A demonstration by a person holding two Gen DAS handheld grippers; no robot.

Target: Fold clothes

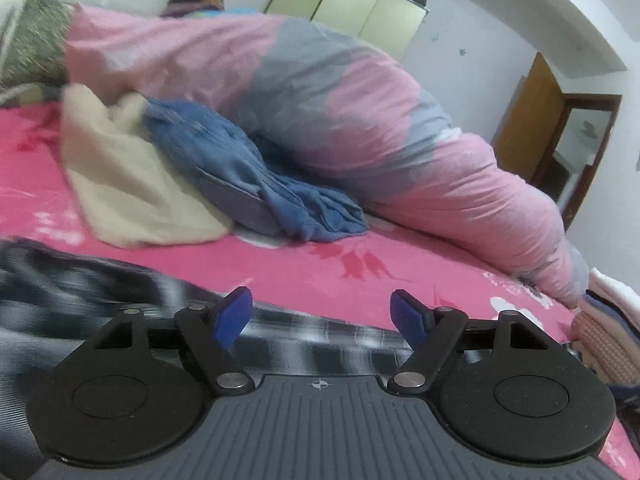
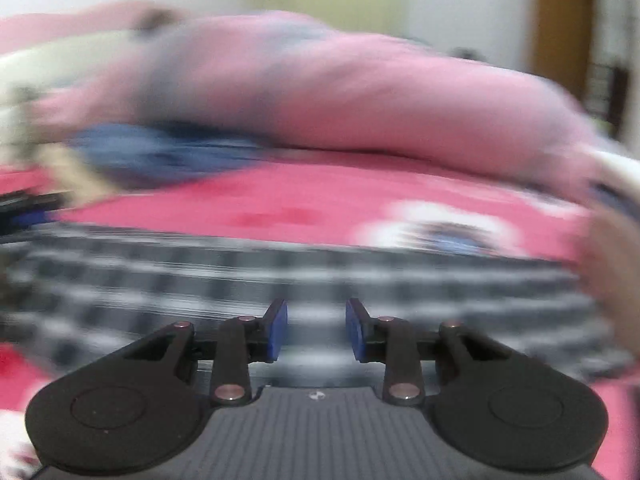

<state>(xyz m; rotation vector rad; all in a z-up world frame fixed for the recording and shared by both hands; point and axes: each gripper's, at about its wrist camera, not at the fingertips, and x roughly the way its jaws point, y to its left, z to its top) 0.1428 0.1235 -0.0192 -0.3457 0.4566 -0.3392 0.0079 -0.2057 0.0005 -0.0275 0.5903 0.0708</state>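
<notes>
Checked garment (image 1: 100, 280) flat near both; left gripper (image 1: 322, 316) and right gripper (image 2: 316, 330) released, empty; next: pinch an edge

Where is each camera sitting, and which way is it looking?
Left wrist view: sits on the left gripper, low over the checked garment, looking across the pink bedsheet at the blue garment, cream cloth and pink-grey duvet; its own open fingers show.
Right wrist view: sits on the right gripper, looking over the checked garment toward the duvet; badly blurred; its own fingers show, with nothing between them.
Both share the checked garment, bedsheet, blue garment and duvet.
</notes>
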